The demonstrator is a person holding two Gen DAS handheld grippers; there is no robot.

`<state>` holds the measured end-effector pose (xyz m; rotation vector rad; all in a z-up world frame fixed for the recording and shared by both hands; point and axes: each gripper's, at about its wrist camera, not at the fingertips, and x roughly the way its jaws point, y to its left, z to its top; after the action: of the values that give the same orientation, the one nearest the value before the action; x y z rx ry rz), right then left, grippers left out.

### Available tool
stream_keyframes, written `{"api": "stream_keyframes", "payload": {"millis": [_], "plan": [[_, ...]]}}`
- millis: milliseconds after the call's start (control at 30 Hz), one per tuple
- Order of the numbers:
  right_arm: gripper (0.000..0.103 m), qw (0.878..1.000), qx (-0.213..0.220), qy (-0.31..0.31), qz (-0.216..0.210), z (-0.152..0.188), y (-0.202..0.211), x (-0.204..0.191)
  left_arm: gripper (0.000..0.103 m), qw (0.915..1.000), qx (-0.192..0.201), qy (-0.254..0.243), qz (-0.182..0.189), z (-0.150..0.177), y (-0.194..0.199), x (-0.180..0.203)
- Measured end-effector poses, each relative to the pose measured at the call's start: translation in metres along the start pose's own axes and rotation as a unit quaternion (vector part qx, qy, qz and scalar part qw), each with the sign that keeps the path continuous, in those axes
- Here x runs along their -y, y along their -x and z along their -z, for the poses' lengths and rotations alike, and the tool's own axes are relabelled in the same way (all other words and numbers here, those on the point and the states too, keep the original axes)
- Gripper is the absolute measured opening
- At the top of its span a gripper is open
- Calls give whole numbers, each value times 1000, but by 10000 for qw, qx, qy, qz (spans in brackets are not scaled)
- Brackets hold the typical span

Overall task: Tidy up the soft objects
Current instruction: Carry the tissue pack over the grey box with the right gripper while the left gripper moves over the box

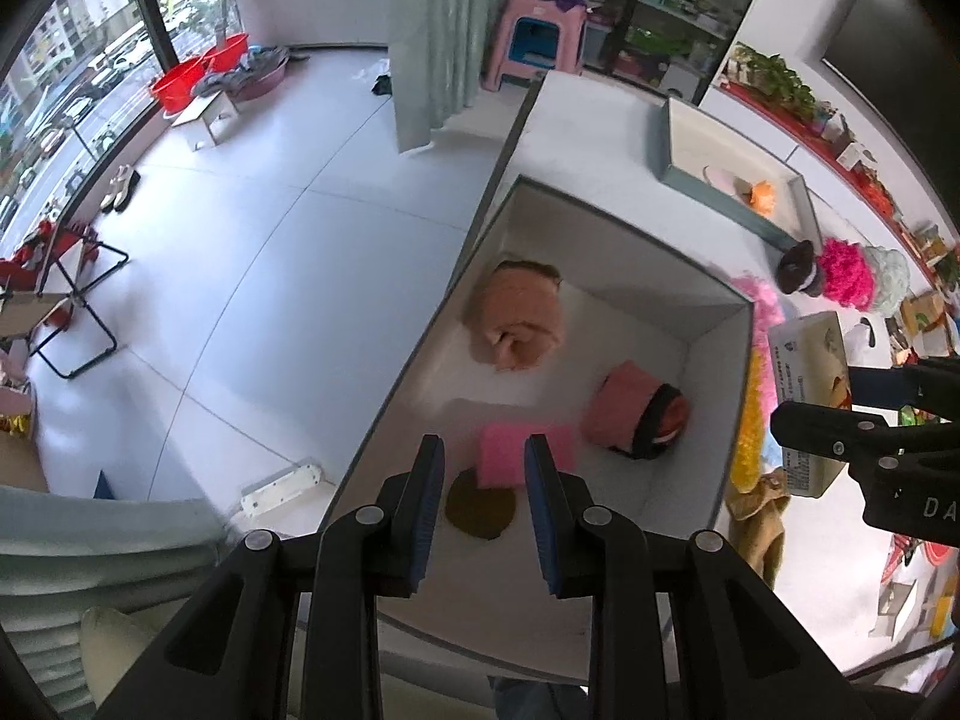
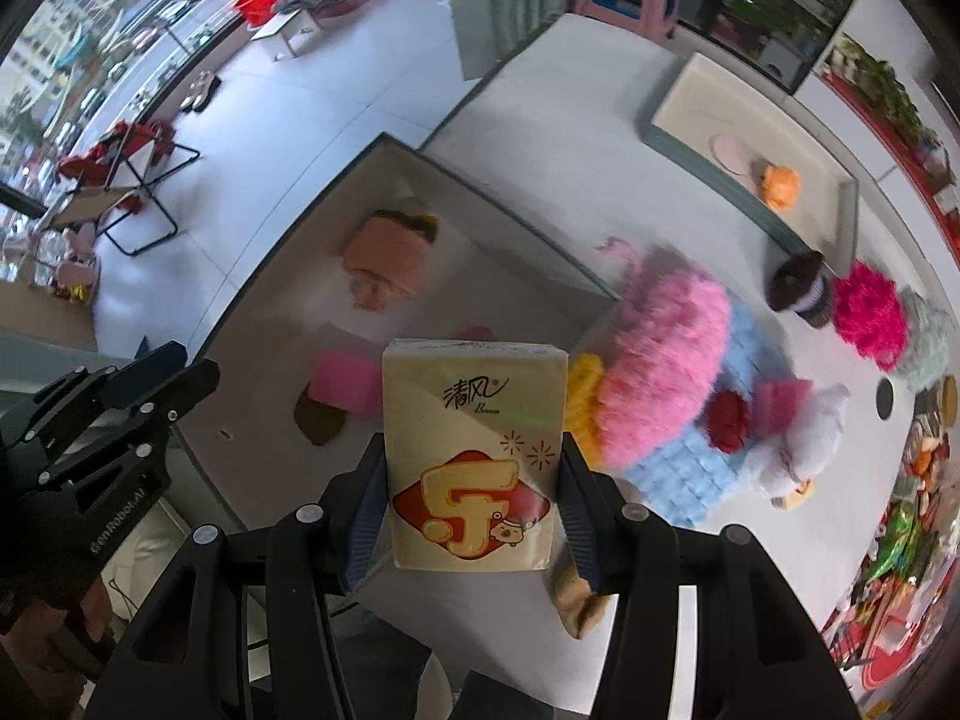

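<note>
While the left gripper [image 1: 485,498] hangs spread, the right gripper's [image 2: 474,504] jaws pinch a cream tissue pack [image 2: 474,456].

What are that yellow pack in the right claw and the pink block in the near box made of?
The yellow pack looks like paper tissues in thin glossy plastic wrap: printed film with a soft sheen, squeezed slightly by the right gripper. The pink block in the near box seems to be matte foam sponge, though blur leaves that open.
</note>
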<state>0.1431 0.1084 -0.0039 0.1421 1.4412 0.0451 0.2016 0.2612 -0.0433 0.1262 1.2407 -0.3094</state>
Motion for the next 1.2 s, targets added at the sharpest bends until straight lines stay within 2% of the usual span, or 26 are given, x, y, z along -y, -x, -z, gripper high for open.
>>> {"api": "stream_keyframes", "payload": {"millis": [200, 467, 1200], "plan": [[56, 9997, -16, 221, 38, -11, -12, -17, 30, 9998, -170, 89, -38, 1, -14, -4], [56, 9995, -225, 209, -9, -15, -33, -25, 30, 9991, -406, 118, -105, -1, -34, -5], [56, 9984, -515, 196, 97, -18, -62, -27, 30, 9973, -732, -12, -111, 2, -60, 0]]}}
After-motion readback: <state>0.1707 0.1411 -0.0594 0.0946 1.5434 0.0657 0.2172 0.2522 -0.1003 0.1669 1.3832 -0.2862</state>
